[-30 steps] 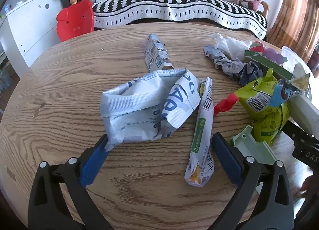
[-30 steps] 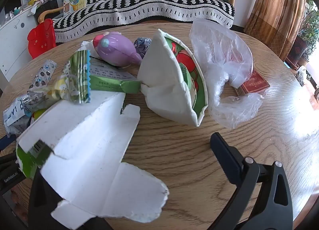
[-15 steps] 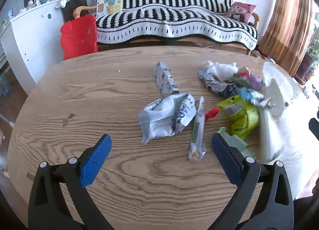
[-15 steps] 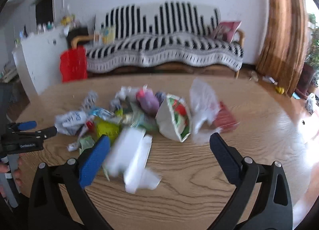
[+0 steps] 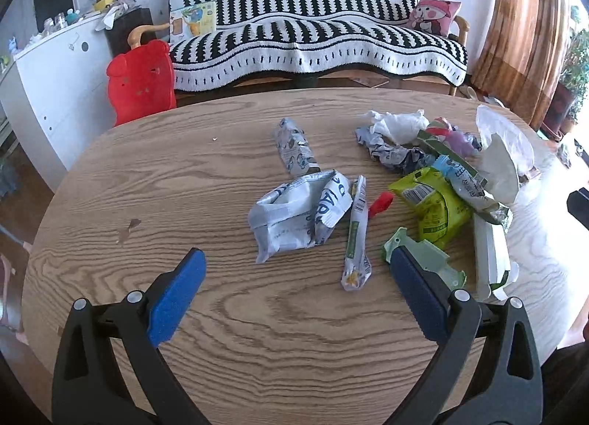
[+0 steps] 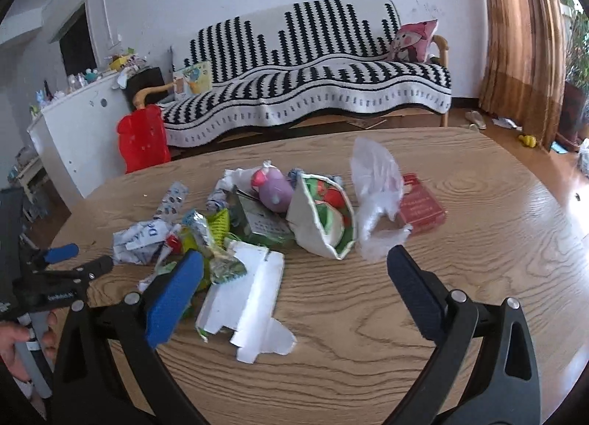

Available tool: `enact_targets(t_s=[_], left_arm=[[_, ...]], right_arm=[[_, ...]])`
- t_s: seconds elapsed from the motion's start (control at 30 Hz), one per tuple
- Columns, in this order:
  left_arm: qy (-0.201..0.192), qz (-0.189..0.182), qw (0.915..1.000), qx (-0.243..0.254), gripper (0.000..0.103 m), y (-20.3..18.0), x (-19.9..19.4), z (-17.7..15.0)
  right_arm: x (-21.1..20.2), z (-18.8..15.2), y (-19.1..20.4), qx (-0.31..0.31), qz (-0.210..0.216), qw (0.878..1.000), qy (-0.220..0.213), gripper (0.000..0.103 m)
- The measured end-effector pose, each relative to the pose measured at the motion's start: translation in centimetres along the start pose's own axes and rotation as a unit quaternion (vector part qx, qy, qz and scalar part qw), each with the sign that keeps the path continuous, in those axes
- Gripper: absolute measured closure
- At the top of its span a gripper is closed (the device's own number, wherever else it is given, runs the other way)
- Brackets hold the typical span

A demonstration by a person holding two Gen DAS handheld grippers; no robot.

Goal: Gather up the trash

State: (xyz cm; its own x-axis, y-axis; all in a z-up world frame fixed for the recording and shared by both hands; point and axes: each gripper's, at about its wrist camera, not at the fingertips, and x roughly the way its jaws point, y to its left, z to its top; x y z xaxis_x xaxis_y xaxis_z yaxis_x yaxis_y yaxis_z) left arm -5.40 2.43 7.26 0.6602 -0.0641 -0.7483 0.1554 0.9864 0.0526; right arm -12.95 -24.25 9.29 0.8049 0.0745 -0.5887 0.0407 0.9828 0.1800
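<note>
Right now the trash lies scattered mid-table: a crumpled white-blue wrapper [image 5: 300,215] and a thin stick packet [image 5: 356,237], long axis pointing away from me, sit ahead between my left gripper [image 5: 294,290]'s spread fingers. My right gripper [image 6: 294,277], also spread and empty, hovers nearer the flattened white carton [image 6: 244,296].

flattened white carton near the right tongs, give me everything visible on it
The flattened white carton is an opened-out cardboard box lying flat on the wooden table, plain white inner side up, flaps splayed with torn, ragged edges toward the camera. Green print shows at its left edge. Its far end sits against the pile of wrappers. The right tongs hang open above it, not gripping it; the left blue pad overlaps its left side in view. In the left wrist view it appears edge-on.
</note>
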Motion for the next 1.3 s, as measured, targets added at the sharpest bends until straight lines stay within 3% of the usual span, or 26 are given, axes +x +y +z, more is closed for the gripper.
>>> enact_targets(t_s=[0.3,1.3], left_arm=[[-0.007,-0.004,0.9997,-0.023,0.005,1.6,-0.4,0.0],[0.008,-0.015,0.9996,-0.023,0.005,1.8,0.3,-0.4]], right_arm=[[1.2,-0.2,1.4,-0.021,0.021,0.999,0.023,0.006],[2.5,-0.9,2.2,-0.023,0.031,0.998,0.043,0.006]])
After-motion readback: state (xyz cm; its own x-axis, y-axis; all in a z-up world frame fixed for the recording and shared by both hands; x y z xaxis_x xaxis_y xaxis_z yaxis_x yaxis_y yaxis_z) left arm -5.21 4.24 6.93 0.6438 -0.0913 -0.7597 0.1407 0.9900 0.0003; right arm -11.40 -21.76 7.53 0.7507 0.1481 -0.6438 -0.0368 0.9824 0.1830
